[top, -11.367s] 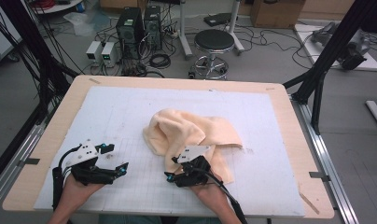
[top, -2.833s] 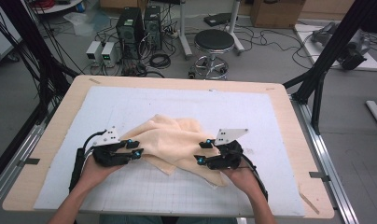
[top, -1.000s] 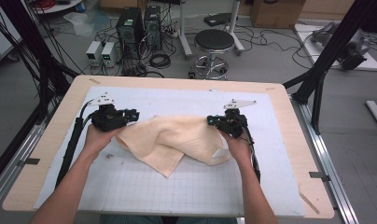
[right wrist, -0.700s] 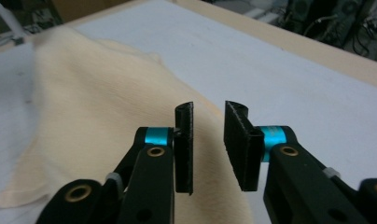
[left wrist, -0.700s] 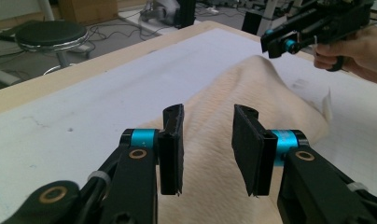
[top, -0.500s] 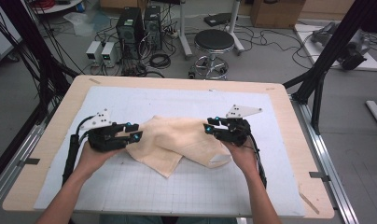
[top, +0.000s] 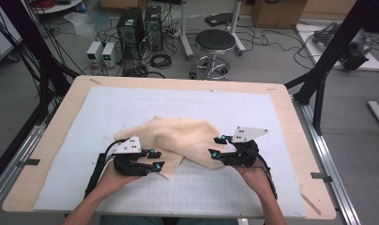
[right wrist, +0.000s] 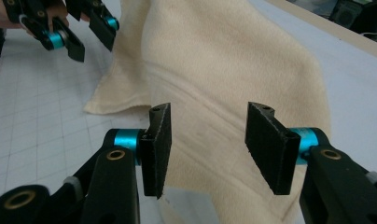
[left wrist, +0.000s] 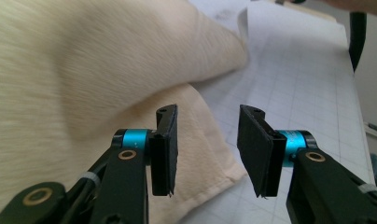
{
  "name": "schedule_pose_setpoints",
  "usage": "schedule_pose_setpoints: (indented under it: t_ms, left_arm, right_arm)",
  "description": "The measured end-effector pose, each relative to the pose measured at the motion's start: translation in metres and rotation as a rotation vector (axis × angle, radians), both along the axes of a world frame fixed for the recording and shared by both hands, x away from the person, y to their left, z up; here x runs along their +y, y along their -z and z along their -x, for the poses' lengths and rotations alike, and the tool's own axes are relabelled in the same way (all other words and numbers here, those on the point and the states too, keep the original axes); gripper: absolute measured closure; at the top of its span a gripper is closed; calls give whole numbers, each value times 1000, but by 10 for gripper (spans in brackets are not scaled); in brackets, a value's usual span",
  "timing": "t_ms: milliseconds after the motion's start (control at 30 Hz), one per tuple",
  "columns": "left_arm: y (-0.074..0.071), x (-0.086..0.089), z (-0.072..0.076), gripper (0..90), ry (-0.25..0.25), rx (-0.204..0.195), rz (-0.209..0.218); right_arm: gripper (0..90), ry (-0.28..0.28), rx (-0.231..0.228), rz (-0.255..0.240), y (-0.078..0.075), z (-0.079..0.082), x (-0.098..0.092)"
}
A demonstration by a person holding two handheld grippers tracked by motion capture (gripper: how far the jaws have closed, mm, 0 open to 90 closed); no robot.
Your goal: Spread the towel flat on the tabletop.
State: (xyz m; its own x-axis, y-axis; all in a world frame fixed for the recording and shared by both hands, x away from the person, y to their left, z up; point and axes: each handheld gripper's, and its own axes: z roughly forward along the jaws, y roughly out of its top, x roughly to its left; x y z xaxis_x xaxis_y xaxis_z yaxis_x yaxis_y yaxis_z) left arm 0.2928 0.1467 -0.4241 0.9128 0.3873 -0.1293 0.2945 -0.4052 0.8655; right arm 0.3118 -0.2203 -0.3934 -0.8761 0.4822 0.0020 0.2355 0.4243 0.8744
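Observation:
A cream towel (top: 178, 136) lies loosely folded and humped on the white grid mat (top: 253, 112). My left gripper (top: 157, 158) hovers at the towel's near left corner. Its jaws have just been opening and stand open, with the towel's edge (left wrist: 84, 70) under the left jaw and bare mat in the gap (left wrist: 207, 135). At the towel's right edge my right gripper (top: 215, 146) has also just been opening. It is open above the cloth (right wrist: 224, 60) and nothing is pinched (right wrist: 207, 135). The left gripper (right wrist: 79, 32) appears far off in the right gripper view.
The mat covers a wooden table (top: 65, 122) with metal rails along its sides. Beyond the far edge stand a stool (top: 216, 44), computer boxes (top: 131, 28) and cables on the floor. Bare mat surrounds the towel.
Both hands have come from the far half of the mat toward the near edge, bringing the towel's edge over itself. Both pairs of jaws have opened and let go of the cloth.

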Motion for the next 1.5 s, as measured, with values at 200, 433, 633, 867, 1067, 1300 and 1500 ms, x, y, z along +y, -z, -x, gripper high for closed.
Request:
schedule_pose_setpoints:
  t_ms: [200,433,633,867,1067,1300,1500]
  left_arm:
    - [10,-16,-1,593,9,23,-69]
    - [20,-24,-1,615,13,41,-153]
    - [20,-29,5,640,3,-28,-201]
    - [19,-32,7,759,-8,-22,-206]
    - [17,-30,5,850,-5,-6,-199]
    - [3,-5,7,863,-21,8,-160]
    - [-5,28,7,864,-57,-1,-141]
  right_arm:
    - [482,27,15,4,12,7,-13]
    - [463,19,24,12,19,7,-17]
    - [462,24,18,26,20,5,-15]
    - [462,45,21,21,21,4,-18]
    - [463,15,24,62,24,4,-11]
    - [487,-23,78,93,34,-2,-6]
    - [638,-50,155,154,50,-9,8]
